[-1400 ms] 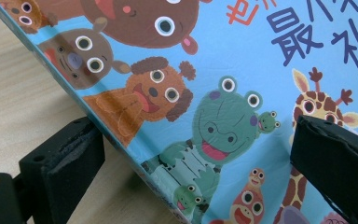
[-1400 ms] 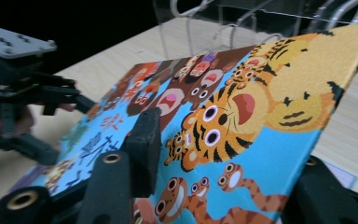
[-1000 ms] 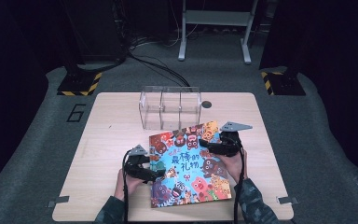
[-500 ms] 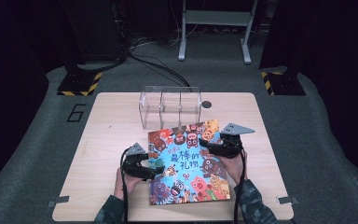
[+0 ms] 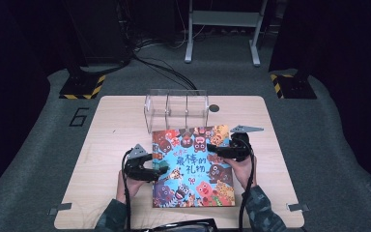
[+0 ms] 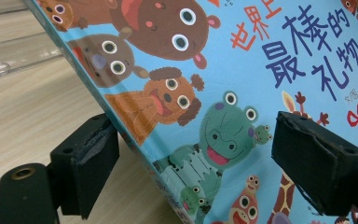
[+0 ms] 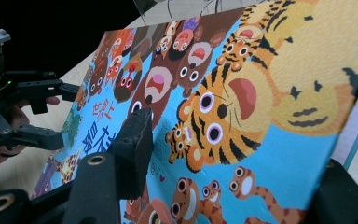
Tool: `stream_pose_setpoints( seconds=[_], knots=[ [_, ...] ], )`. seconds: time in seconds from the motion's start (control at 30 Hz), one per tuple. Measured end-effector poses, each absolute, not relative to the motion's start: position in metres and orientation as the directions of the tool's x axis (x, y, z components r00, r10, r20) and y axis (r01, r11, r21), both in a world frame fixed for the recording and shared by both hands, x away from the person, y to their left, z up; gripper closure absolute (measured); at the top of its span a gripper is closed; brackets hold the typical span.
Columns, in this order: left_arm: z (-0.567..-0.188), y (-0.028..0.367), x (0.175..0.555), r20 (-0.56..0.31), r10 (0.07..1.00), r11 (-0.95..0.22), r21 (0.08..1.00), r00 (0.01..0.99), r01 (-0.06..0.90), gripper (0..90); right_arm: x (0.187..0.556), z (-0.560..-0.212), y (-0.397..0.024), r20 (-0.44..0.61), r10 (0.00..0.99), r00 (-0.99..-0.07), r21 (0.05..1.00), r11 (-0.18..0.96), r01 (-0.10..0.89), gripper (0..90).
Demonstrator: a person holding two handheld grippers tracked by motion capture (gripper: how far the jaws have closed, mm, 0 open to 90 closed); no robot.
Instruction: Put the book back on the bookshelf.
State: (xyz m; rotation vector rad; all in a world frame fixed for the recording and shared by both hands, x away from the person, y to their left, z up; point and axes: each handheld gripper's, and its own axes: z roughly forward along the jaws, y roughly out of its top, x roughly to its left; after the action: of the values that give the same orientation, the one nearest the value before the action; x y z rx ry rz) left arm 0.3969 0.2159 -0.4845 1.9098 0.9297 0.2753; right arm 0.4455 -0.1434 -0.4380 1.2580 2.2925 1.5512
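A picture book (image 5: pixel 193 169) with cartoon animals on a blue cover lies in the middle of the table. My left gripper (image 5: pixel 162 169) is at the book's left edge. In the left gripper view, one jaw sits beside and under that edge and the other over the cover (image 6: pixel 223 70). The jaws have just been closing with the edge between them, and gaps still show, so the left gripper (image 6: pixel 205 168) is open. My right gripper (image 5: pixel 216 149) is shut on the book's upper right edge. In the right gripper view, one pad (image 7: pixel 135 144) presses on the cover (image 7: pixel 261 93).
A clear plastic box (image 5: pixel 176 108) with dividers stands just behind the book. The wooden table (image 5: pixel 111 125) has bare room on the left and right. A small dark round spot (image 5: pixel 214 108) lies beside the box. Cables and stand feet are on the floor beyond.
The left gripper's jaws have narrowed around the book's left edge and the hand has shifted slightly. The book and the right gripper hold about the same place.
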Motion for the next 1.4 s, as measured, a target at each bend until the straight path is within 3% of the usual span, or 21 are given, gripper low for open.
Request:
stream_pose_setpoints(
  seconds=[0.43, 0.93, 1.17, 1.4],
  knots=[
    [-0.480, 0.218, 0.391, -0.131, 0.745, -0.237, 0.865, 0.655, 0.443, 29.8, 0.450, -0.438, -0.142, 0.365, 0.685, -0.631, 0.756, 0.177, 0.630, 37.5],
    [-0.471, 0.224, 0.386, -0.092, 0.738, -0.261, 0.874, 0.668, 0.409, 37.1, 0.453, -0.428, -0.138, 0.346, 0.696, -0.629, 0.745, 0.203, 0.635, 35.8],
    [-0.463, 0.225, 0.384, -0.034, 0.735, -0.311, 0.871, 0.678, 0.380, 37.6, 0.454, -0.421, -0.137, 0.331, 0.694, -0.639, 0.755, 0.212, 0.621, 35.7],
    [-0.465, 0.225, 0.382, -0.030, 0.747, -0.292, 0.882, 0.664, 0.370, 38.0, 0.455, -0.420, -0.136, 0.333, 0.691, -0.641, 0.751, 0.216, 0.624, 35.8]
  ],
)
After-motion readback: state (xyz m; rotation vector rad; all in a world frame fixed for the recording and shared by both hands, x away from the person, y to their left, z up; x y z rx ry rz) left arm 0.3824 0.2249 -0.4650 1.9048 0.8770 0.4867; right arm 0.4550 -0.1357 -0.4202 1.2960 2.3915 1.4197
